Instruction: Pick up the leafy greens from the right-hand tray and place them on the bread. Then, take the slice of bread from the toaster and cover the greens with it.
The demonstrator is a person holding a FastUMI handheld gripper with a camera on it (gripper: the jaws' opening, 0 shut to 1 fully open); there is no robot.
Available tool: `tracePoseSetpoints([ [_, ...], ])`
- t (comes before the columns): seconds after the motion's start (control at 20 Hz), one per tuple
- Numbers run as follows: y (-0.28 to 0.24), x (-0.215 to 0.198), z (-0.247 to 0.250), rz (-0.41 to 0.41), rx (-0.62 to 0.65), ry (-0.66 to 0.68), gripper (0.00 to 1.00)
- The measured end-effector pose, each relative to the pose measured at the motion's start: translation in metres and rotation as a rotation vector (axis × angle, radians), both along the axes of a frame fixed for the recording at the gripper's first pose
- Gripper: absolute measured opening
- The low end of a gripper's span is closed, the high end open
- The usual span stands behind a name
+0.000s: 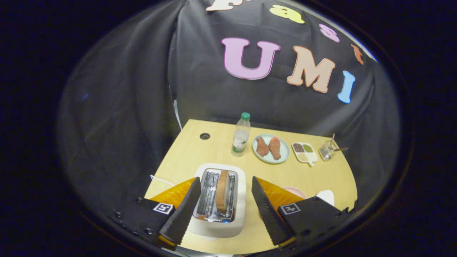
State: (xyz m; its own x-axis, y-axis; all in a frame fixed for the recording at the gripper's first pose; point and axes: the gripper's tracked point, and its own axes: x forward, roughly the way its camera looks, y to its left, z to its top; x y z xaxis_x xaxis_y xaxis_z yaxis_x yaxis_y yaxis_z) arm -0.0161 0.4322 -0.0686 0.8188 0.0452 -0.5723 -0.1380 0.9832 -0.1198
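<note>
The gripper [224,189] hangs above the near edge of the table [185,150], its fingers [184,210] spread wide and gripping nothing; the white toaster [240,217] sits directly between them, and the slice of bread [222,191] stands upright in its right-hand slot, apart from both fingers. Beyond the fingers, toward the far edge, stand a water bottle [241,135], a pale plate [284,151] with two brown pieces of food, a small divided dish [304,152] and a glass [326,151] with utensils; a pink plate [299,192] peeks past the right finger near the table's right edge.
</note>
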Motion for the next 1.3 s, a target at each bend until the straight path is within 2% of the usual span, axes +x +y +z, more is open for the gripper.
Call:
tracePoseSetpoints([
  [0.3, 0.012, 0.003, -0.047, -0.007, -0.054, 0.117, 0.90],
  [0.65, 0.002, 0.005, -0.068, -0.018, -0.114, 0.210, 0.21],
  [0.7, 0.004, 0.004, -0.066, -0.006, -0.102, 0.212, 0.21],
  [0.8, 0.003, 0.004, -0.068, 0.002, -0.104, 0.231, 0.12],
  [1.3, -0.009, -0.001, -0.025, 0.009, 0.018, 0.207, 0.12],
])
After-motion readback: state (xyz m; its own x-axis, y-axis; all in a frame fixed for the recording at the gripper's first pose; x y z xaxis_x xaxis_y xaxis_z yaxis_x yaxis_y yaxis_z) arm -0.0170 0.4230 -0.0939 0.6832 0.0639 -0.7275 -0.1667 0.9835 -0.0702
